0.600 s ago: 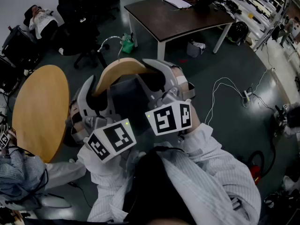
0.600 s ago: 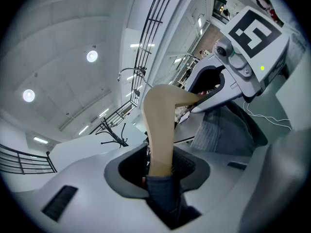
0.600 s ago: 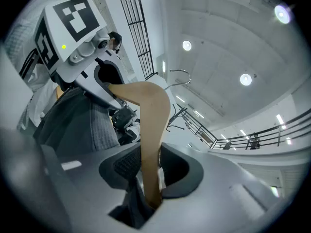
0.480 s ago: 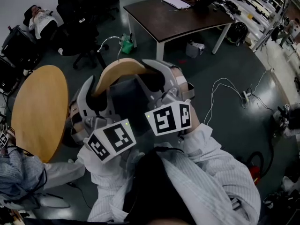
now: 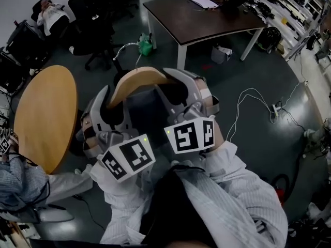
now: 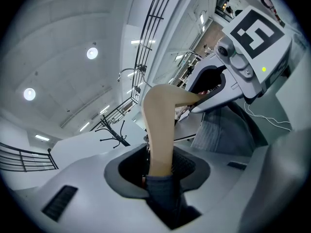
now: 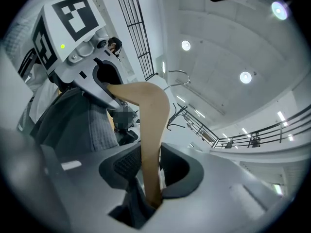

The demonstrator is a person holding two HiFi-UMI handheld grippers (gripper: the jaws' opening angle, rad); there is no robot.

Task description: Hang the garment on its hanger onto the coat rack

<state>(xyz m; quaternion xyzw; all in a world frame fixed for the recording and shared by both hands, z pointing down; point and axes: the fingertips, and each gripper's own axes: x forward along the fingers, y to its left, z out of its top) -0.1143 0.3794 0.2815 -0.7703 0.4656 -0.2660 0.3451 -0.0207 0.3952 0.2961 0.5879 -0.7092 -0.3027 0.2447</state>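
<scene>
A wooden hanger (image 5: 137,79) with a metal hook (image 5: 126,48) carries a dark grey garment (image 5: 142,107) and is held up in front of me. My left gripper (image 5: 111,99) is shut on the hanger's left arm, and my right gripper (image 5: 173,84) is shut on its right arm. In the left gripper view the hanger (image 6: 158,130) runs up between the jaws of the left gripper (image 6: 158,166), with garment cloth (image 6: 165,195) bunched at their base. The right gripper (image 7: 148,171) clamps the other arm of the hanger (image 7: 150,125). A black coat rack (image 6: 114,132) stands farther off, also seen as the coat rack (image 7: 177,115).
A round wooden table (image 5: 44,118) is at the left and a dark desk (image 5: 207,19) at the back. Black office chairs (image 5: 98,14) stand at the back left. A white cable (image 5: 253,99) lies on the floor at the right. A seated person's sleeve (image 5: 20,180) shows at lower left.
Both grippers and the hanger sit slightly lower and further right in the head view. Both grips on the hanger are unchanged.
</scene>
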